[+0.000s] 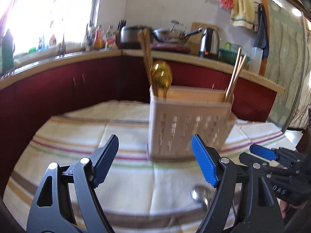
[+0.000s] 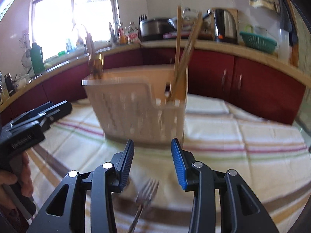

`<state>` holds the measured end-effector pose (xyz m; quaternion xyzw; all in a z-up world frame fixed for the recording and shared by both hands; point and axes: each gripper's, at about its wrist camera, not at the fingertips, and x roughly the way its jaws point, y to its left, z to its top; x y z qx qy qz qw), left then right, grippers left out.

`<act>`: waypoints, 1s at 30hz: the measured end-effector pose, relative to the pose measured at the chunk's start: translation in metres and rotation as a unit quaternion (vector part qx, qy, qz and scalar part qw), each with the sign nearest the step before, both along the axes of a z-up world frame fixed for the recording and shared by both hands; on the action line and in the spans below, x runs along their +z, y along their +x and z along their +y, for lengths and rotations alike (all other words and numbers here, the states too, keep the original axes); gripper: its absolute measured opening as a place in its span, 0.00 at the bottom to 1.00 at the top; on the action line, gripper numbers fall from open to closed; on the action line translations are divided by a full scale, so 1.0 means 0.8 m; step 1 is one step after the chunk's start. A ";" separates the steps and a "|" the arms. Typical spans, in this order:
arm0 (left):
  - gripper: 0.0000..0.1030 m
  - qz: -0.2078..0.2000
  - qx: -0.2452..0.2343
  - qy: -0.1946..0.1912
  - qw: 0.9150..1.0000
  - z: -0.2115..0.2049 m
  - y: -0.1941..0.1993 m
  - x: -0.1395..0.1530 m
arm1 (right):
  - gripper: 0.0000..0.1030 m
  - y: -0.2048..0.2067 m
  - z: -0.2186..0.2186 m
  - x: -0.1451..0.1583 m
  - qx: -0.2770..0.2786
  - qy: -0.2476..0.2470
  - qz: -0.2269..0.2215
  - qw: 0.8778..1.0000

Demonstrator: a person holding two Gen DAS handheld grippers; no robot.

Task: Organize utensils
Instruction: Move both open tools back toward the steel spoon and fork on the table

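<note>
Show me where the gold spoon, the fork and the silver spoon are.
gold spoon (image 1: pixel 161 75), left wrist view, on its bowl above the caddy rim.
fork (image 2: pixel 148 189), right wrist view, on its tines.
silver spoon (image 1: pixel 200 194), left wrist view, on its bowl.

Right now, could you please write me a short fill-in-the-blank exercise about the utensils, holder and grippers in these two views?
1. The beige perforated plastic utensil holder stands on a ____ cloth.
2. The shiny gold spoon stands in the holder with its bowl pointing ____.
3. The silver metal utensil lying below the right gripper is a ____.
4. Nothing sits between the left gripper's fingers; its jaws are ____.

Missing words: striped; up; fork; open
</note>
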<state>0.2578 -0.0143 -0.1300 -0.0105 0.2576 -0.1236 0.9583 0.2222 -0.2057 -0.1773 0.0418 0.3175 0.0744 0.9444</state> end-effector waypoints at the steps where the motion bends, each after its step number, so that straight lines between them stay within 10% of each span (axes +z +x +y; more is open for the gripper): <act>1: 0.74 0.010 0.002 0.000 1.000 0.002 -0.004 -0.004 | 0.39 -0.003 0.003 -0.006 -0.001 -0.001 0.009 1.000; 16: 0.74 0.087 0.011 0.010 0.996 0.025 -0.034 -0.052 | 0.39 0.003 0.022 -0.069 -0.014 -0.027 0.108 0.994; 30: 0.74 0.142 -0.043 0.002 0.989 -0.052 -0.033 -0.074 | 0.27 -0.013 -0.024 -0.057 -0.012 0.002 0.096 0.995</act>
